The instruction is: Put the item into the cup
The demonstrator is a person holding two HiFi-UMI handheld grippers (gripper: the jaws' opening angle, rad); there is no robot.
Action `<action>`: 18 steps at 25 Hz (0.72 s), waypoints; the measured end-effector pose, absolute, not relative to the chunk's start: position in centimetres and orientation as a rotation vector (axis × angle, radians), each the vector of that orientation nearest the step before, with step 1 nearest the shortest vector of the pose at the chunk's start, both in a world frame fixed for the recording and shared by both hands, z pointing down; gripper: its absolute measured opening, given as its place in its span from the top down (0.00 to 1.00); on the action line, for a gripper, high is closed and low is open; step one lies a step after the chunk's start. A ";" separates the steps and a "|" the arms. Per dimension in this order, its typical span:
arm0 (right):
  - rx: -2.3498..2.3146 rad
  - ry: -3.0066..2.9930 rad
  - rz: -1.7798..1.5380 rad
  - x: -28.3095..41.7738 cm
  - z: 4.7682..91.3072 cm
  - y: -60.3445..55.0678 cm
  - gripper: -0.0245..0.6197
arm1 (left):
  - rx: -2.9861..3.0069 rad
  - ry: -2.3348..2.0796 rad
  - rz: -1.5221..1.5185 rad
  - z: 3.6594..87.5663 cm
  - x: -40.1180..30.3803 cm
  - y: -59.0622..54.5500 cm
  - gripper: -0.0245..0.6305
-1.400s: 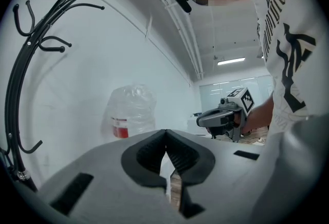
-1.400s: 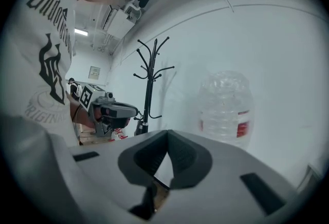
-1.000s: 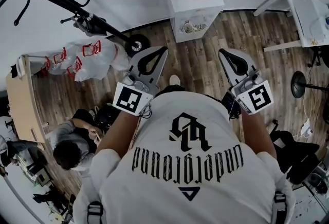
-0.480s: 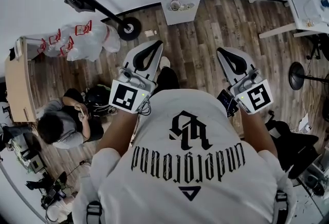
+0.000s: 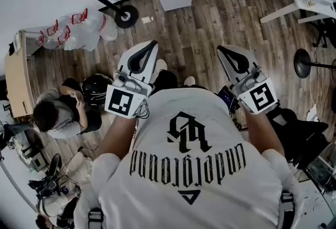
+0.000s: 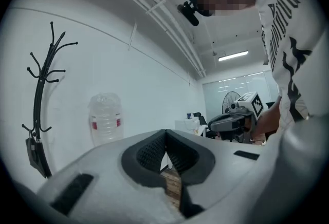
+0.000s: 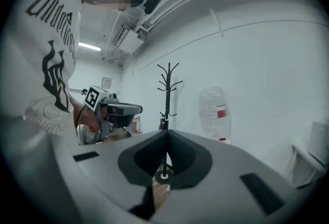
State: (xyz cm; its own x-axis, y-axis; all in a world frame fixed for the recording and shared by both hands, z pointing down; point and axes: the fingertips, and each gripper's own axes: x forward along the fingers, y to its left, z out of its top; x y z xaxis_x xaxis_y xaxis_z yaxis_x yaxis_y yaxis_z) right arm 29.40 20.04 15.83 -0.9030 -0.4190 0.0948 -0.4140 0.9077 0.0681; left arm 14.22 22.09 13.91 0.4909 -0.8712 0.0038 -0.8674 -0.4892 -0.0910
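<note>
Since a second ago the brown wood-plank floor and the small white cabinet by the far wall have slid toward the far edge of the head view. The seated person in a grey top at the left has drifted the same way, so the wearer is crossing the room and carrying both grippers along. For the task this reads as travel, not handling, and I judge that no step on the item has begun. The left white-and-black gripper is closed, its ribbed pads meeting with nothing between them; the right white-and-black gripper is likewise closed and empty. Neither the item nor the cup shows in any view (only a black coat stand and a clear plastic water jug against the white wall). So where they are and how the item looks cannot be told.
</note>
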 end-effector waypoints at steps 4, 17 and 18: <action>0.685 -2.975 -0.069 30.3 15.4 22.1 0.95 | -2.671 1.553 -0.085 13.5 15.2 24.1 0.95; 0.692 -2.982 -0.102 26.2 14.7 27.5 0.95 | -2.656 1.562 -0.093 12.8 10.7 30.0 0.95; 0.688 -2.983 -0.100 25.6 14.7 27.9 0.95 | -2.649 1.563 -0.079 12.7 10.1 30.3 0.95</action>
State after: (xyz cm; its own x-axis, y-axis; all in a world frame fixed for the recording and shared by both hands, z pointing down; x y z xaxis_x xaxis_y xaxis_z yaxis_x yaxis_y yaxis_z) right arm 25.62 27.85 14.69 -0.8963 -0.4392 0.0616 -0.4341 0.8972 0.0808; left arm 10.12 30.32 12.73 0.4833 -0.8754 0.0112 -0.8721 -0.4825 -0.0814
